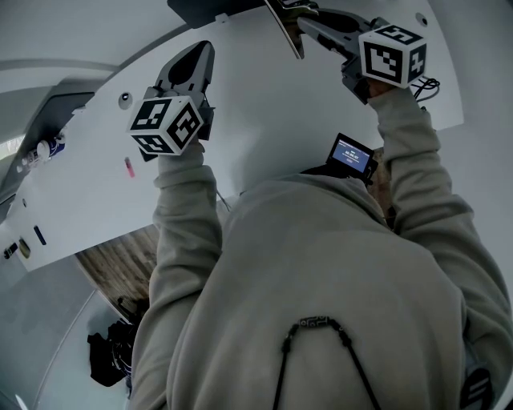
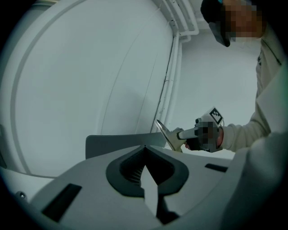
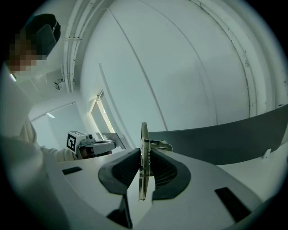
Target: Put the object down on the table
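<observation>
The right tool (image 3: 144,155) is clamped on the task's thing, a thin flat board (image 3: 144,134). It is seen edge-on and stands upright between the ribbed pads, which press on both its faces, and a metal clip-like part sits on the side of it that faces away from the left tool. From the head view the board sits just right of the dark grey panel (image 1: 210,10) at the far side of the white bench (image 1: 264,112), its edge pointing back toward the person. It is over the bench top, but no view shows whether its lower edge touches the surface. The left tool (image 1: 199,56) is nearer to the person than the grey panel and a little left of it, well apart from the board. Its jaws are together at the tips with nothing between them. In the left gripper view the panel shows just beyond those closed tips, with the right tool and the board to the panel's right. The person wears a pale hooded top (image 1: 321,272), both sleeves reaching toward the panel. A small device with a lit screen (image 1: 353,155) sits at the chest, on the near side of the panel below the right tool. A small pink item (image 1: 128,166) lies on the bench well left of the panel and nearer the person, too small to identify.
</observation>
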{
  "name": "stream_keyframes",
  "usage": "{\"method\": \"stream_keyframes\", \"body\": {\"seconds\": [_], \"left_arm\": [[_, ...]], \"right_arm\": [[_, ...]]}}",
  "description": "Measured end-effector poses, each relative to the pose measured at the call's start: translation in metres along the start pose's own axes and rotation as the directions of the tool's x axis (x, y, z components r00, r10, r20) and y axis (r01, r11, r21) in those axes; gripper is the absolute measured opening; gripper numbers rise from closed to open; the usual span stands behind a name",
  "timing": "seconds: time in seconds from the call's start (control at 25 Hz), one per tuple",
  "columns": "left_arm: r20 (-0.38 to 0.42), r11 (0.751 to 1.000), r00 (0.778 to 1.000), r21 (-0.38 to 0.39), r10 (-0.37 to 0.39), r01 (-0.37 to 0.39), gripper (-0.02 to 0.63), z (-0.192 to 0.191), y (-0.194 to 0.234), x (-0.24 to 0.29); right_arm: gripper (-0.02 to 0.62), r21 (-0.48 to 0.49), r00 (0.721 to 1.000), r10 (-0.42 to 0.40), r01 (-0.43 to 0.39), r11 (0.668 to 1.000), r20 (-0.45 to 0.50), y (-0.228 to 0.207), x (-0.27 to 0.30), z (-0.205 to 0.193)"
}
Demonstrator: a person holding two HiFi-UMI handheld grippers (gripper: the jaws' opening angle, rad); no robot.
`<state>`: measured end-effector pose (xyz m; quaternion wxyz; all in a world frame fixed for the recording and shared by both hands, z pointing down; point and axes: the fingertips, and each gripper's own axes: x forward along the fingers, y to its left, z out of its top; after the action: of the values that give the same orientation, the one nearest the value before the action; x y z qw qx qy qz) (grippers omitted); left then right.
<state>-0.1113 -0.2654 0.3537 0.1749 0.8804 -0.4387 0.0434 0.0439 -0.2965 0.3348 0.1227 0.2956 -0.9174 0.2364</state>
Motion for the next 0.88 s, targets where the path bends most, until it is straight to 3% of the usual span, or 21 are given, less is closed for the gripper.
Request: {"method": "stream_keyframes", "body": {"seconds": [0.4, 0.64, 0.88], "left_arm": [[-0.039, 1.000, 0.999, -0.026, 0.004, -0.005, 0.003, -0.042, 0.007, 0.010], [-0.054, 0.998, 0.997, -0.040, 0.055, -0.057, 0.003, -0.063, 0.010, 0.010], [-0.077, 0.996, 0.995, -0.061, 0.056, -0.061, 0.003, -0.081, 0.013, 0.010]], "right_arm": [[0.089, 0.044, 0.998, 0.006, -0.004, 0.999, -0.055, -0.014, 0.019, -0.045], [0.089, 0.063, 0.996, 0.022, -0.016, 0.998, -0.085, -0.019, 0.019, -0.067], [0.091, 0.082, 0.993, 0.031, -0.022, 0.996, -0.116, -0.022, 0.026, -0.087]]}}
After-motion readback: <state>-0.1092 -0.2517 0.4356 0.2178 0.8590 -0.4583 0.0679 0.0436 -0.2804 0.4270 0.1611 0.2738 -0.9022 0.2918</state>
